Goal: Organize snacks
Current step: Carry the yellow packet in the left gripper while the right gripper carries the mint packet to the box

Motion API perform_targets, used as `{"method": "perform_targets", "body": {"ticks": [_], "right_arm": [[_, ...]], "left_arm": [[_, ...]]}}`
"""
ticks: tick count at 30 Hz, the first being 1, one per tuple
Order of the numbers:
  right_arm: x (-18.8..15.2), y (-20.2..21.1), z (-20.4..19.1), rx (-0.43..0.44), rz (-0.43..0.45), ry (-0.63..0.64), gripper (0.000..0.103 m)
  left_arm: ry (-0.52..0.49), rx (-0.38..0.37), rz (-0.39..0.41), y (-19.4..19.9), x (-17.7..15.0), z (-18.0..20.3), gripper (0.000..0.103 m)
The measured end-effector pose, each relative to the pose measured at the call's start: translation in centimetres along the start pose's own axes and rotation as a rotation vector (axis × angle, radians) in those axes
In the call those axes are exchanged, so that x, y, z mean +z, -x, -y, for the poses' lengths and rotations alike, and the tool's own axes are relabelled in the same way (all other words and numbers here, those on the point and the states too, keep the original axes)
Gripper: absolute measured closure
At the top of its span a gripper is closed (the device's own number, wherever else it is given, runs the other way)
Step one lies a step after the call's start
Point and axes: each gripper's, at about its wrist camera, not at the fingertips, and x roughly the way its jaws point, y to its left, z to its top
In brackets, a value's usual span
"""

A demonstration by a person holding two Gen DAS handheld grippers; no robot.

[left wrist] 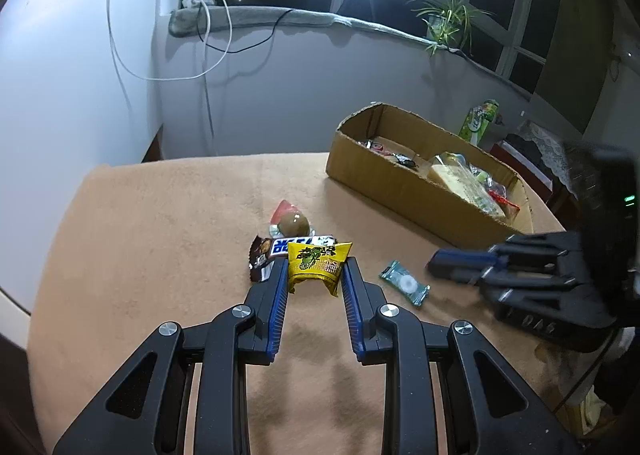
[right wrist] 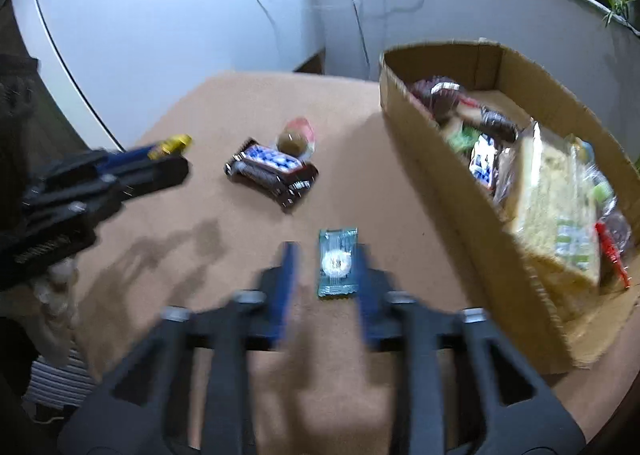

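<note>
Left gripper [left wrist: 314, 275] clamped on light, crinkly yellow packet [left wrist: 316, 265]. Right gripper [right wrist: 326, 267] jaws apart, straddling slippery teal candy wrapper [right wrist: 337, 263]; best pinched across its long edges; box [right wrist: 404, 103] at two o'clock.

Both wrist cameras look steeply down, close over the table [left wrist: 160, 215], sharing the cardboard box [right wrist: 448, 191].

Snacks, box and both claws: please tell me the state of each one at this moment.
Yellow snack packet: gripped in the left claw, lifted off the table.
Green candy packet: lying flat, between the right claw's open fingers.
Right claw: open, holding nothing.
Chocolate bar: lying on the table.
Round brown snack: on the table, wrapped.
Cardboard box: open, partly filled.
</note>
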Motion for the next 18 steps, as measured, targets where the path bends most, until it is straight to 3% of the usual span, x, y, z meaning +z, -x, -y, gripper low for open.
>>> {"method": "perform_targets", "body": {"ticks": [2, 5, 11, 18], "right_arm": [[-0.1, -0.9, -0.4, -0.055, -0.007, 0.043, 0.051], [-0.3, -1.9, -0.3, -0.033, -0.041, 0.044, 0.080], [-0.2, -1.8, -0.4, -0.051, -0.034, 0.054, 0.081], [0.1, 1.2, 0.2, -0.043, 0.035, 0.025, 0.082]], "left_arm": [[0.005, 0.004, -0.002, 0.1, -0.2, -0.2, 0.078], [0.010, 0.010, -0.003, 0.2, -0.4, -0.4, 0.078], [0.015, 0.012, 0.000, 0.3, -0.4, -0.6, 0.078], [0.004, 0.003, 0.013, 0.6, 0.0, 0.1, 0.078]]}}
